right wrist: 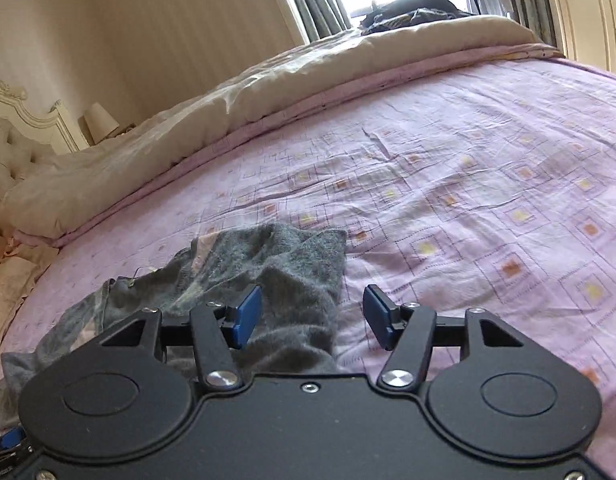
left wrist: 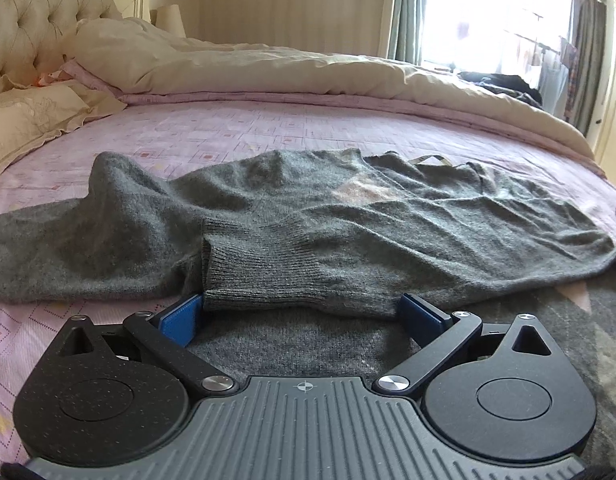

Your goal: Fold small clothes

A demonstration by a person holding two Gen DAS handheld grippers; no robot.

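A grey knit sweater (left wrist: 268, 216) lies spread on the pink patterned bedsheet (left wrist: 268, 128). One sleeve is folded across the body, and its ribbed cuff (left wrist: 260, 268) lies between the blue pads of my left gripper (left wrist: 302, 314). The left jaws stand wide open around the cuff without pinching it. In the right wrist view, my right gripper (right wrist: 312, 316) is open above the sweater's right edge (right wrist: 300, 280). Its left pad (right wrist: 246, 316) is over the grey knit and its right pad (right wrist: 378, 318) is over the bare sheet (right wrist: 468, 200).
A cream duvet (left wrist: 268, 64) is bunched along the far side of the bed. A pillow (left wrist: 24, 120) and a tufted headboard (left wrist: 36, 12) are at the left. Dark clothes (left wrist: 500, 84) lie on the duvet near the window. A lamp (right wrist: 100, 120) stands by the headboard.
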